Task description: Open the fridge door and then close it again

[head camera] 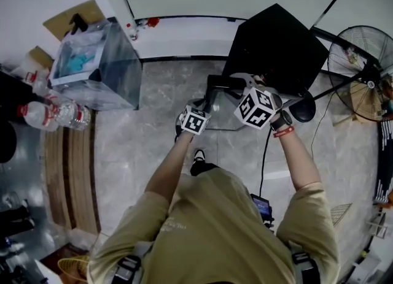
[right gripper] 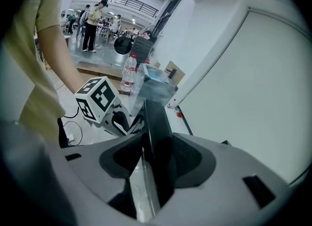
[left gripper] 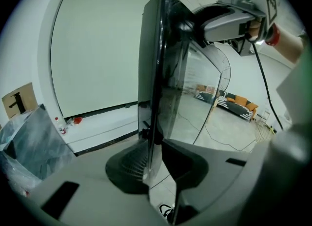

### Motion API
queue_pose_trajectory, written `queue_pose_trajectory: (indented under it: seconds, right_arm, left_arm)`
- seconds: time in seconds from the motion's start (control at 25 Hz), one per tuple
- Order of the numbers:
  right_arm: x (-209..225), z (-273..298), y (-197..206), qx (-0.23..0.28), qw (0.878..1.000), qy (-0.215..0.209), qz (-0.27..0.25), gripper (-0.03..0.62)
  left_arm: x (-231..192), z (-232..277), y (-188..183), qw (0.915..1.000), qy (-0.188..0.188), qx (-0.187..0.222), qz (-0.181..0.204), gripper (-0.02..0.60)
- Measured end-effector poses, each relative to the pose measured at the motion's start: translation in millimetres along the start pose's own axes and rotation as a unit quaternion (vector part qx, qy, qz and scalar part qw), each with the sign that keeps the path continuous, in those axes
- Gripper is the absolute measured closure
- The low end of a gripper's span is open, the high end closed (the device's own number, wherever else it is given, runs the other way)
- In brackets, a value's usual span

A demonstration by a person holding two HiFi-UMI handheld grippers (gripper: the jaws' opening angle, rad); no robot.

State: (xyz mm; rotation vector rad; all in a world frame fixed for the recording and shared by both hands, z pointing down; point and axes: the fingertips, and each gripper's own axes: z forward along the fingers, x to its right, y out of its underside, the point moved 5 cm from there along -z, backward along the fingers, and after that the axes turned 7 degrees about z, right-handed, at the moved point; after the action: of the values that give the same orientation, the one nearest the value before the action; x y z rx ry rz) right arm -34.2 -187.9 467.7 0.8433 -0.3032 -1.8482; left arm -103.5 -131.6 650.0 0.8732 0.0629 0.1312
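The black fridge [head camera: 276, 43] stands on the floor ahead, its glass door [head camera: 224, 119] swung out toward me. Both grippers hold the door's black-framed free edge. My left gripper [head camera: 207, 97] is shut on the door edge [left gripper: 152, 98], with the frame pinched between its pads [left gripper: 131, 164]. My right gripper [head camera: 236, 84] grips the same edge [right gripper: 157, 122] higher up, its jaws wide and the thick frame filling the gap. The left gripper view has the right gripper [left gripper: 229, 20] at the door's top. The left gripper's marker cube [right gripper: 97, 98] shows below in the right gripper view.
A clear plastic bin [head camera: 95, 62] stands at the left, with water bottles [head camera: 52, 114] and a cardboard box [head camera: 73, 19] near it. A floor fan [head camera: 362, 71] stands at the right. A black cable [head camera: 265, 154] runs across the marble floor by my feet.
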Motion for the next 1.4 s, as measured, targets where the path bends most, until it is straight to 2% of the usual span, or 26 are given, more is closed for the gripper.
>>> queue_pose_trajectory:
  seconds: [0.36,0.88,1.4]
  right_arm:
    - [25,14,3,0.002,1.0,0.009,0.022,0.388]
    - [43,23,9,0.002,0.999,0.022,0.041,0.388]
    - [81,44,10,-0.02,0.996,0.027,0.082,0.388]
  left_arm:
    - [-22,22,-15,0.9997,0.012,0.001,0.02,0.5]
    - [-35,40,-29,0.999,0.035,0.001,0.027,0.5]
    - [-65,70,-59,0.9947,0.089,0.005,0.051,0.499]
